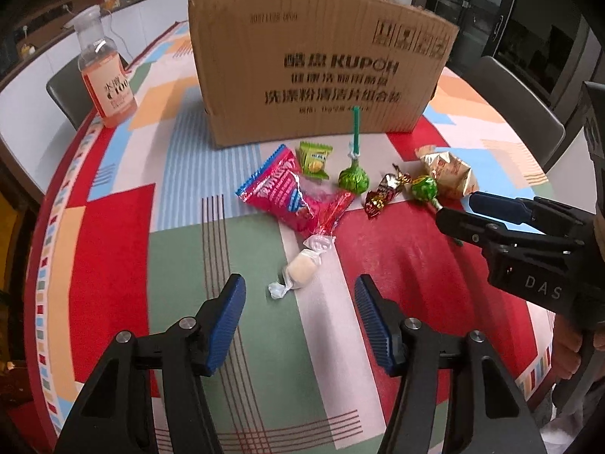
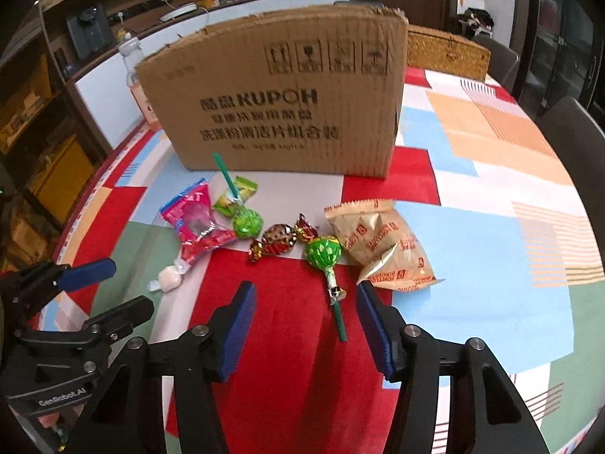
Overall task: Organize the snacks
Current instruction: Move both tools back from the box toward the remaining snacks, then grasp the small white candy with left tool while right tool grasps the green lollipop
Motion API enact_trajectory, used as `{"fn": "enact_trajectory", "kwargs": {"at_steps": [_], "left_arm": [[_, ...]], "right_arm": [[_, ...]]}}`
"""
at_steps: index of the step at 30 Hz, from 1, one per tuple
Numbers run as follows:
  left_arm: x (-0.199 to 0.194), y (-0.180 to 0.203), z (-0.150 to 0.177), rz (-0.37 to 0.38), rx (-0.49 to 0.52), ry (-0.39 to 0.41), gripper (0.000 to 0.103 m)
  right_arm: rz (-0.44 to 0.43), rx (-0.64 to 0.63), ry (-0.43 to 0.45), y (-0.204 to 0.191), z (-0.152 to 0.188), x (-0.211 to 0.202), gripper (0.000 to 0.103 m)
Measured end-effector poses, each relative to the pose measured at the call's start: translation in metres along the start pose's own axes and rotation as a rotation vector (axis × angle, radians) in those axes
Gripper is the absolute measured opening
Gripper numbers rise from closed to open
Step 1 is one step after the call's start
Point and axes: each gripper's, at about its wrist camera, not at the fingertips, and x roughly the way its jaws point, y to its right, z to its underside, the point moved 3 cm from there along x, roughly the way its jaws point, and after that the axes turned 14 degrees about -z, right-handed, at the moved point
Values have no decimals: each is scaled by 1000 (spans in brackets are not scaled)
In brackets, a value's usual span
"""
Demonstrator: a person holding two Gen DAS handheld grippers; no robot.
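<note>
- Left tool [image 1: 298, 302]: jaws spread, holding nothing; white wrapped candy [image 1: 300, 271] lies just ahead of the gap. Risk: the twisted wrapper end alone gets pinched and the sweet slips free.
- Right tool [image 2: 306, 304]: jaws spread, holding nothing; stick of the near green lollipop [image 2: 324, 252] lies between the pads. Risk: a thin stick may roll off the pads or pivot under the heavy head.
- Cardboard box [image 1: 317, 60]: landmark, upright on the tabletop [image 1: 113, 227]; all snacks lie in front of it.
- Pink packet [image 1: 280, 193], in front of the box toward its left end, overlaps the white candy's end; may be dragged along.
- Beige biscuit packet [image 2: 382, 246], in front of the box's right end, just beside the lollipop; right pad may snag it.
- Box wall is tall; a low carry could strike it.
</note>
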Motion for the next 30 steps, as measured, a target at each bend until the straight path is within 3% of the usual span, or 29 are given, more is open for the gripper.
{"fn": "enact_trajectory", "kwargs": {"at_steps": [18, 30], "left_arm": [[30, 3, -9, 21, -28, -52, 39], [36, 4, -12, 31, -37, -57, 25]], "right_arm": [[-4, 8, -35, 16, -15, 27, 42], [10, -3, -56, 20, -18, 40, 27]]}}
